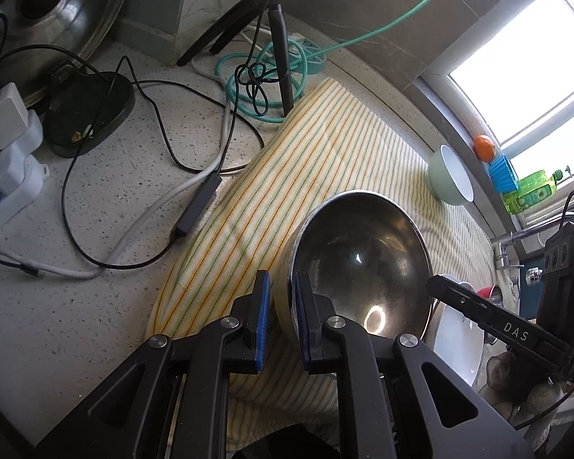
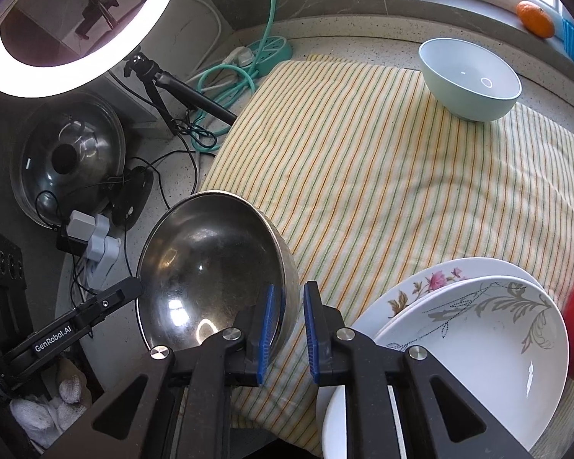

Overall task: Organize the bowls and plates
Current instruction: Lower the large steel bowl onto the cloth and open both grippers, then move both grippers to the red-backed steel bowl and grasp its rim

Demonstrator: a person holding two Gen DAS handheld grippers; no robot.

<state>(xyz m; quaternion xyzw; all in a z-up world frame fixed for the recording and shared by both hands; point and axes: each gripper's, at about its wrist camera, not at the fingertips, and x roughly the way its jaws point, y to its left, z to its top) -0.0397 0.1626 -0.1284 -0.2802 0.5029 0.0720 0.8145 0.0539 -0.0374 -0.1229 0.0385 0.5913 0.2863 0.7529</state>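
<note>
Left gripper (image 1: 283,319): clamped on the near-left rim of the steel bowl (image 1: 359,264).
Right gripper (image 2: 289,329): narrow, astride the bowl's right rim; contact unclear.
Steel bowl: empty, tilted on the striped cloth (image 2: 382,176), near left.
Handling: likely light, stiff, slippery; hold the rim.
Plates (image 2: 474,336): two stacked near right, empty, fragile.
Green bowl (image 2: 470,80): far right, empty.

Steel bowl (image 2: 214,264) tilted at striped cloth's (image 2: 382,176) left edge, rim between right gripper's (image 2: 289,325) blue pads, gap showing at outer pad. Left gripper (image 2: 132,288) at opposite rim. Stacked plates (image 2: 470,329) at cloth's near right corner.
</note>
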